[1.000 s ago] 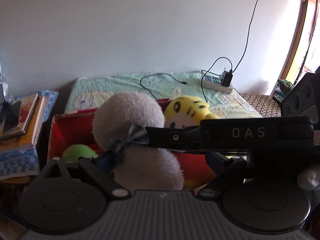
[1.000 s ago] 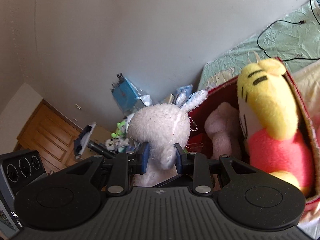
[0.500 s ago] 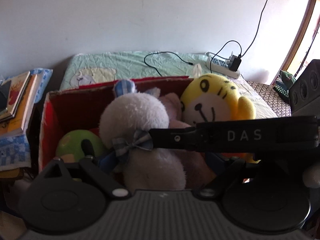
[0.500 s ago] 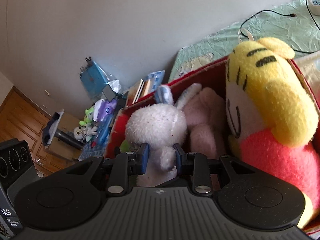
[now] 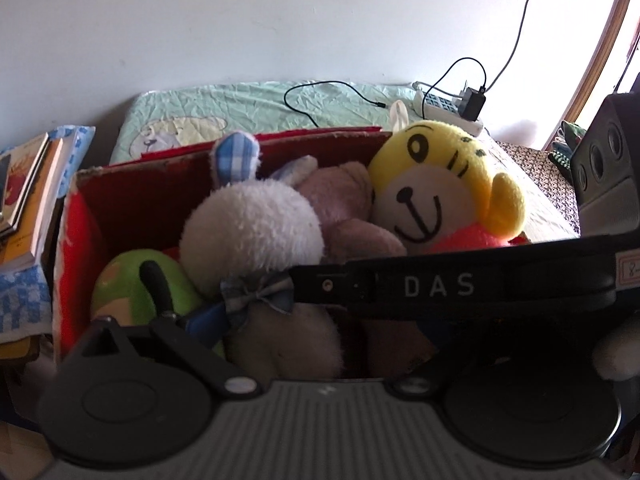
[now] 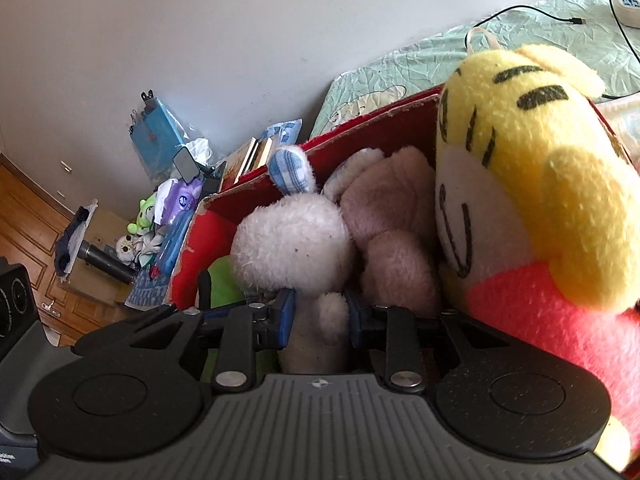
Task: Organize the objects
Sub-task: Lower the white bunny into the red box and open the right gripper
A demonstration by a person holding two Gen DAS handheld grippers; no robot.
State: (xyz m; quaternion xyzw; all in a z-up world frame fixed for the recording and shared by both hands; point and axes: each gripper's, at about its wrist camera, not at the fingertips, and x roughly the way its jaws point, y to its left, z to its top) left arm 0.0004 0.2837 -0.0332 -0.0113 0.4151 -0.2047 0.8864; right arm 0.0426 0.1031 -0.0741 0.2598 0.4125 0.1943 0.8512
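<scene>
The right gripper point(image 6: 320, 314) was clamped on the white plush rabbit point(image 6: 290, 242), lowering it into the red cardboard box point(image 6: 192, 248) beside the pink plush point(image 6: 390, 216) and yellow tiger toy point(image 6: 528, 200). The left gripper point(image 5: 320, 332) flanked the rabbit's body, spread wide and gripping nothing, likely steadying.

Both wrist views (2 fisheyes) look closely down into the red box point(image 5: 132, 196).

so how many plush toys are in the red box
4 visible: white bunny in the middle, pink plush behind it, yellow tiger at right, green toy at left. More may be hidden underneath.
</scene>
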